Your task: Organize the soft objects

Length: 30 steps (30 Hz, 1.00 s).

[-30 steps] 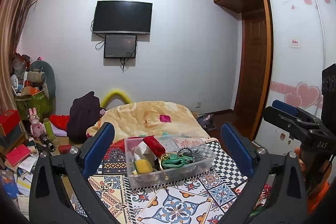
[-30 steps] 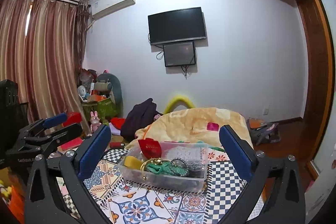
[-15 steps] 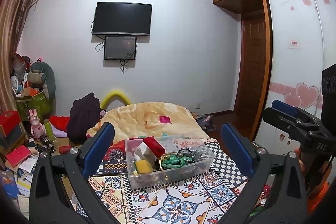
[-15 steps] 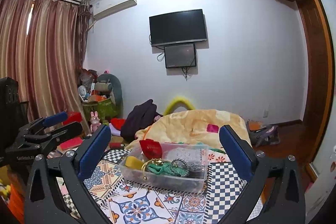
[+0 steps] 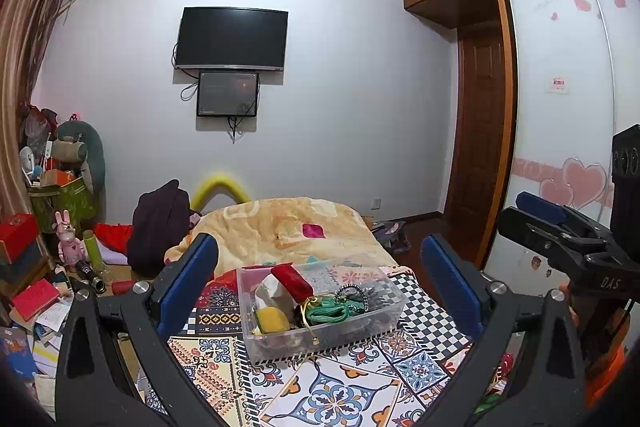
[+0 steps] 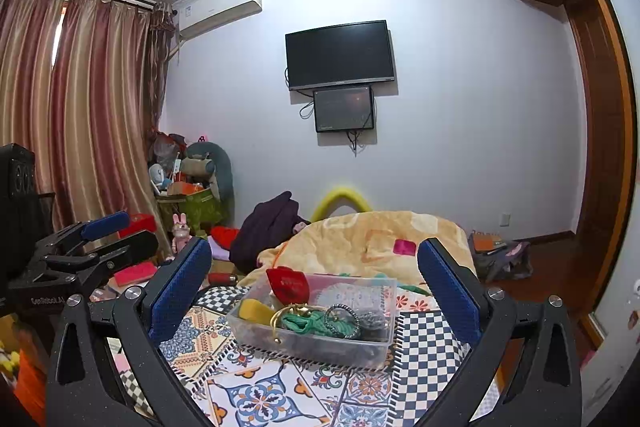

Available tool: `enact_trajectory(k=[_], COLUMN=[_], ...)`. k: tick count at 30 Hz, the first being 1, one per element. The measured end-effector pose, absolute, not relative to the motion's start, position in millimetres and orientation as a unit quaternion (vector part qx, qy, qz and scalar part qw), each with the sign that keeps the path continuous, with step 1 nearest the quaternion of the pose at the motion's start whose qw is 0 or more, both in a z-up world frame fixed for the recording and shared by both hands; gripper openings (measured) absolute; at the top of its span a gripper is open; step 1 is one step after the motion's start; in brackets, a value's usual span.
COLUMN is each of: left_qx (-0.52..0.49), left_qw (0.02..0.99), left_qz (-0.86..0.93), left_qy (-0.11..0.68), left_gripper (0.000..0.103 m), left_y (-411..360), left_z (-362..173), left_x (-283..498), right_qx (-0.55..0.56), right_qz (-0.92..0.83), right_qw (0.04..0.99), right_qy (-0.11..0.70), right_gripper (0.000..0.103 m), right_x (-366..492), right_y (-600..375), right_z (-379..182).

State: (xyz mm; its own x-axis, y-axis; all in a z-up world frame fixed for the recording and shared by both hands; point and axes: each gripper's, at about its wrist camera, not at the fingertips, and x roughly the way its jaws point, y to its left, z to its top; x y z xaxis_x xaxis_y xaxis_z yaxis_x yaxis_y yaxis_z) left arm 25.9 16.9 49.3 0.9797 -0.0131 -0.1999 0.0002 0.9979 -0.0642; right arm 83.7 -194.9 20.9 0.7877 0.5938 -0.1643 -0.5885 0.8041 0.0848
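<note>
Barely drifted since before. Both grippers, left (image 5: pixel 318 281) and right (image 6: pixel 314 281), wide open, empty, centre frame. Could snag tangled green cord (image 5: pixel 330 311) in bin (image 5: pixel 320 341).

The right gripper (image 6: pixel 314 281) is held with its blue-padded fingers (image 6: pixel 180 289) spread wide, nothing between them, above a patterned cloth (image 6: pixel 264 387). Framed between the fingers, a clear plastic bin (image 6: pixel 316 341) is seen on the cloth, filled with a red pouch (image 6: pixel 288 285), a yellow piece (image 6: pixel 252 309), a green cord (image 6: pixel 308 321) and a beaded ring (image 6: pixel 342 319). The left gripper (image 6: pixel 100 241) is seen at the left edge, and a yellow blanket (image 6: pixel 372 243) is heaped behind the bin.
</note>
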Motion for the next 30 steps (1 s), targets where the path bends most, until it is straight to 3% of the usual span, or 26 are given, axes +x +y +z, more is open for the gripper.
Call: enact_trajectory(k=[30], left_qx=[-0.025], left_qw=[0.995], left_qz=[-0.013], left_qy=[0.101], left_gripper=[0.103], left_y=[10.2], left_z=[49.8], left_x=[17.3], right_qx=[0.0], right_qz=[0.314], right_qw=[0.946], right_qy=[0.086], right_gripper=[0.103], right_x=[83.3], right_y=[-194.2], right_z=[21.3])
